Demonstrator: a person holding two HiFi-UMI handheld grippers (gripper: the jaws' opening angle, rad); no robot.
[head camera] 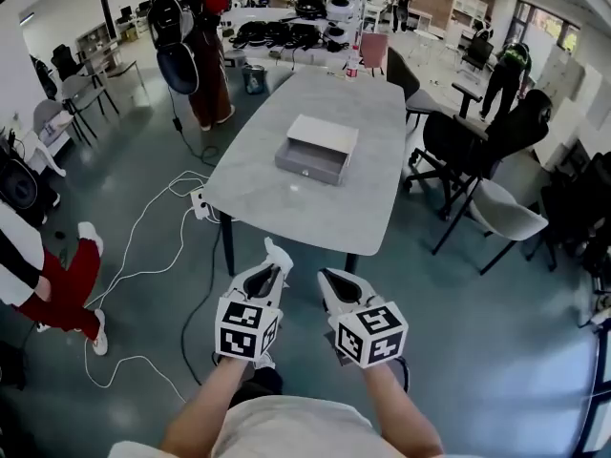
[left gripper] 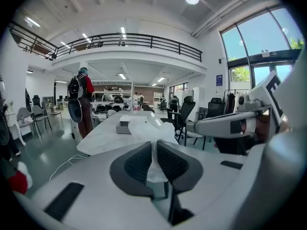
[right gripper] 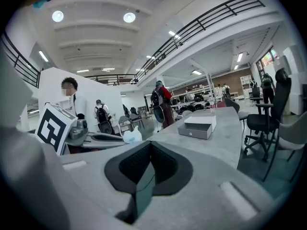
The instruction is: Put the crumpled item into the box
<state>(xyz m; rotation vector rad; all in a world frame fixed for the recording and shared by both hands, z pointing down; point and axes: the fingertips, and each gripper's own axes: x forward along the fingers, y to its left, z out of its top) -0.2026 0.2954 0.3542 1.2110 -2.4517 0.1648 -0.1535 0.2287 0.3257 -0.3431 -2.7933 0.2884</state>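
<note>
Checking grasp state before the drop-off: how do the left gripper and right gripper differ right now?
The left gripper is shut on the white crumpled item, which bulges out past its jaws. The right gripper is shut with nothing between its jaws. In the head view the left gripper leans right and the right gripper leans left. Shared: both are held short of the table, aimed toward the box.

The crumpled item (left gripper: 149, 131) looked like thin, white, wrinkled film; the desk (head camera: 286, 208) was smooth matt grey, the box (head camera: 315, 151) matt too, the floor (head camera: 496, 351) glossy and faintly reflective
</note>
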